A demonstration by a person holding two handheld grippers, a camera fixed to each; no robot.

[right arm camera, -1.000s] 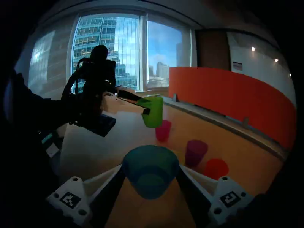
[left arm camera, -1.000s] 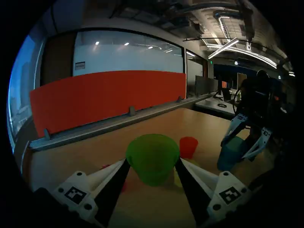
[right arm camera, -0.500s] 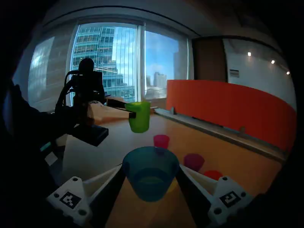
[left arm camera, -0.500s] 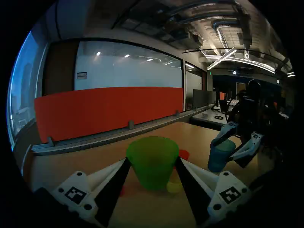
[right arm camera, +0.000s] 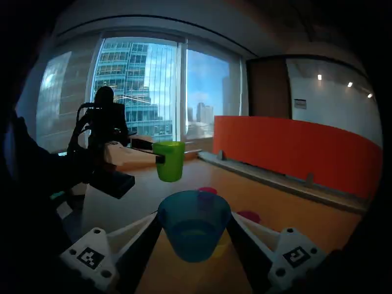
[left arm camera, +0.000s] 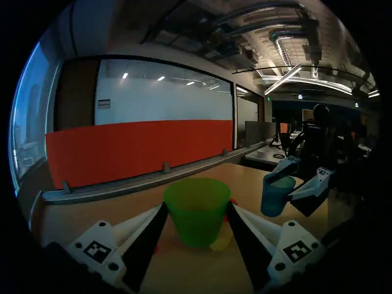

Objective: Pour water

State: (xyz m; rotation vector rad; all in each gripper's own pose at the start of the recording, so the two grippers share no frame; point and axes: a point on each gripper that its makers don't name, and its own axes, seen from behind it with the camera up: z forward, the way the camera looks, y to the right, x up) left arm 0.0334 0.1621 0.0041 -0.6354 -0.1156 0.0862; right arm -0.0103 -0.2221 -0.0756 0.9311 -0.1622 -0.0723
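In the left gripper view, at 6 o'clock: left gripper (left arm camera: 197,206) clamped on a translucent green plastic cup (left arm camera: 197,220), one white finger pressed to each side wall; cup upright, mouth up, raised off the pale wooden tabletop (left arm camera: 98,210); just behind it at 5 o'clock, a small yellow plastic cup (left arm camera: 223,241) standing on the wood; beside the green rim, a sliver of a red plastic cup (left arm camera: 233,201); at 3 o'clock, right gripper (left arm camera: 281,188) closed on a translucent blue plastic cup (left arm camera: 275,197), held in the air, roughly upright, well apart from the green one; from 9 o'clock toward centre, a long orange partition panel (left arm camera: 137,147) along the table's far edge.

In the right gripper view, at 6 o'clock: blue cup (right arm camera: 194,237) squeezed between the right gripper's (right arm camera: 194,218) two white fingers, upright, a paler layer low inside, seemingly liquid; at 10 o'clock, left gripper (right arm camera: 165,155) gripping the green cup (right arm camera: 170,165) aloft, apart from the blue one; just past the blue rim at 12 o'clock, one magenta plastic cup (right arm camera: 208,190) on the tabletop; at 3 o'clock, a second magenta cup (right arm camera: 250,215); at 11 o'clock, a tall window (right arm camera: 142,98) with towers outside; at 9 o'clock, a dark sleeve (right arm camera: 44,166).
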